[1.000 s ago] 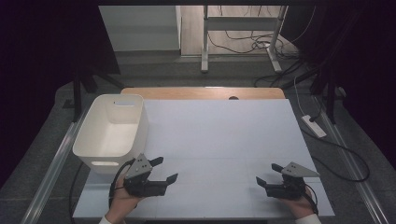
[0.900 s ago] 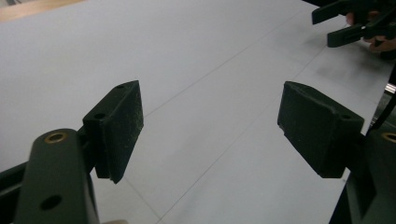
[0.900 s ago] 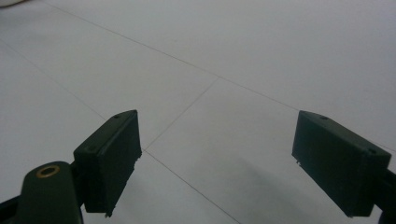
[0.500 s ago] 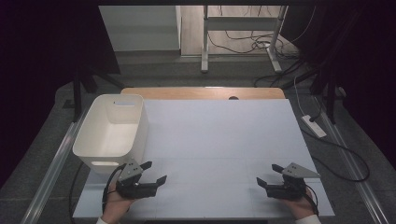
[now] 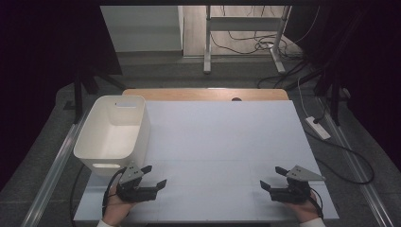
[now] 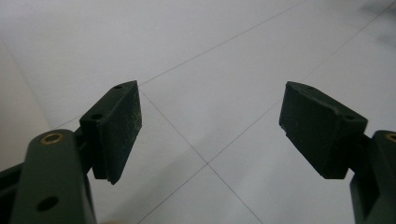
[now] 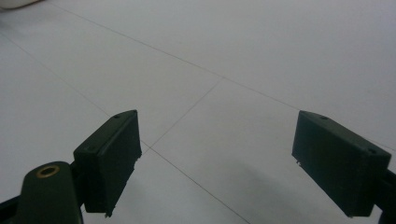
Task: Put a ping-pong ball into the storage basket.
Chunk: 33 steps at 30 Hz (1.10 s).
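Compared with a second ago, the left tool (image 5: 157,176) sits lower and nearer the front edge of the white surface (image 5: 222,142) in the high view; earlier it was lifted and closer to the white bin (image 5: 113,132), and now it lies just in front of the bin's near right corner, a little apart from it. Most of that drop happened in the first half of the second, and little has shifted since. Its jaws stand well apart with nothing between them; the left gripper view looks past the two black pads (image 6: 119,128) onto bare white board crossed by thin seam lines. The left hand (image 5: 116,210) comes in from the bottom edge, with the cable looping beside it. The right tool (image 5: 271,178) has kept its place near the front right corner of the surface, held by the right hand (image 5: 305,210). Its jaws are likewise spread wide and empty, and the right gripper view shows the same seamed white board beyond its pads (image 7: 114,156). The bin stands open-topped at the left edge of the surface, well apart from the right tool.
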Each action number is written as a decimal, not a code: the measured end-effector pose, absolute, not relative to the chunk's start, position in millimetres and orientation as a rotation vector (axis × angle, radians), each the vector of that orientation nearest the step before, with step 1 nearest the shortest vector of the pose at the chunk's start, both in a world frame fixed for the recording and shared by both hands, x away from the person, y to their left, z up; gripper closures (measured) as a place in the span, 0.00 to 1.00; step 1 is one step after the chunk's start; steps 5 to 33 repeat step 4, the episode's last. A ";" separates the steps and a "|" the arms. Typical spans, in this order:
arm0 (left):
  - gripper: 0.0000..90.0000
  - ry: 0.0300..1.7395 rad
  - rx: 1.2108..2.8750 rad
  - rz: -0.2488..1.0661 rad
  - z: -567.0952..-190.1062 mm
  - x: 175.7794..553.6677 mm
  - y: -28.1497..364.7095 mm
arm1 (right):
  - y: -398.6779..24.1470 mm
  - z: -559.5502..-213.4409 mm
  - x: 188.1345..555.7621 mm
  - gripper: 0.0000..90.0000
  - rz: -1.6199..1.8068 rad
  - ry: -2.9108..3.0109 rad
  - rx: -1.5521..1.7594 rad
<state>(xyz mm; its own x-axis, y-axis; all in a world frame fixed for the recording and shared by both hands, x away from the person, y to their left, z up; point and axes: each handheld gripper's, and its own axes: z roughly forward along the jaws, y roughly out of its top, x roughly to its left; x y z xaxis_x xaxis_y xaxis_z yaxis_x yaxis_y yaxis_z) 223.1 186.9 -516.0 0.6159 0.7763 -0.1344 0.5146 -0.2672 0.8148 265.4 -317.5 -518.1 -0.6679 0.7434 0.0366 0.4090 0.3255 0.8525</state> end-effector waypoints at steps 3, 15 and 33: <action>0.24 1.025 1.936 0.368 -515.6 224.0 187.3 | -318.0 -518.0 265.1 0.17 1.278 2.237 1.023; 0.24 1.023 1.937 0.374 -515.5 224.2 187.4 | -318.3 -518.0 265.0 0.17 1.279 2.236 1.024; 0.24 1.023 1.937 0.374 -515.5 224.2 187.4 | -318.3 -518.0 265.0 0.17 1.279 2.236 1.024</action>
